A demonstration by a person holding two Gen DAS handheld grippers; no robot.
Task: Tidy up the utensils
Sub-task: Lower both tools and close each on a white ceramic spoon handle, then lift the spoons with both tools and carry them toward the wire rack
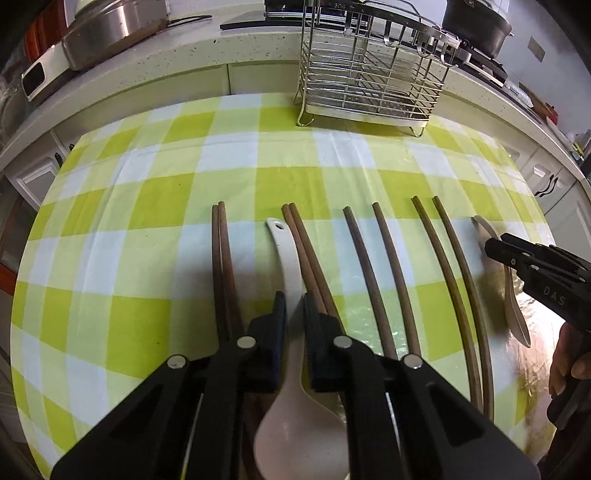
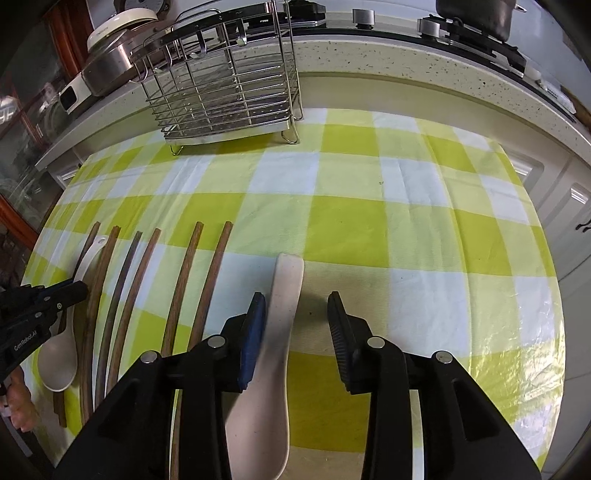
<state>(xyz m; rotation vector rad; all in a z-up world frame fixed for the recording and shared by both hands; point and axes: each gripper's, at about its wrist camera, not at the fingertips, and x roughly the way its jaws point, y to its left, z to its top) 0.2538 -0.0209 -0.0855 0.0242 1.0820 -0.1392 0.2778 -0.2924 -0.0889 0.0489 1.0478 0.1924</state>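
Observation:
Several brown chopsticks (image 1: 373, 273) lie side by side on the green checked tablecloth (image 1: 147, 206). A white spoon (image 1: 291, 369) lies between my left gripper's (image 1: 294, 301) fingers, which are narrowly apart around its handle; they seem closed on it. In the right wrist view, a second white spoon (image 2: 279, 332) lies between my right gripper's (image 2: 297, 301) open fingers, near the left finger (image 2: 255, 325). The wire utensil rack (image 1: 373, 70) stands at the table's far edge; it also shows in the right wrist view (image 2: 225, 85).
A speckled kitchen counter (image 2: 406, 62) runs behind the table with pots (image 1: 107, 33) and a stove (image 2: 480, 33). White cabinets (image 1: 554, 192) sit below it. The right gripper shows at the right edge of the left wrist view (image 1: 491, 249).

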